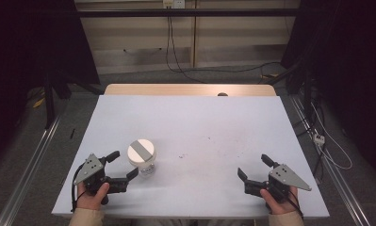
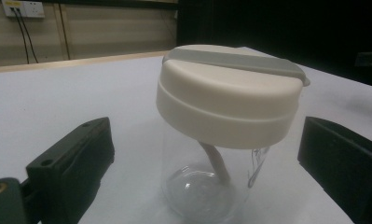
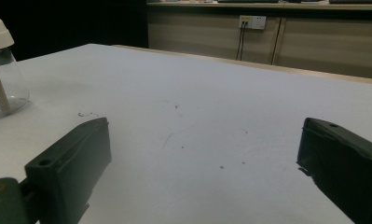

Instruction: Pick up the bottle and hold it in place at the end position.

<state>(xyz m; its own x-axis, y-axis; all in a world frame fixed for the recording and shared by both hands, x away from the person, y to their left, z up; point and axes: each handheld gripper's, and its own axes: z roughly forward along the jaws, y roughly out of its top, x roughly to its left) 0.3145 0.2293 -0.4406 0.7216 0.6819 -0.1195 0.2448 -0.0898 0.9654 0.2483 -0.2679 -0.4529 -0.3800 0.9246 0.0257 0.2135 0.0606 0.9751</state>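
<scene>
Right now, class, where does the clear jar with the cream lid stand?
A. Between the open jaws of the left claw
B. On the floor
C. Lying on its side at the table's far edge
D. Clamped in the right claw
A: the jar stands upright between the spread jaws of the left claw, with gaps either side.

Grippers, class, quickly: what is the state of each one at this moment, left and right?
Left gripper: open, jaws either side of the clear jar, not gripping it.
Right gripper: open, holding nothing, above the table.
</scene>
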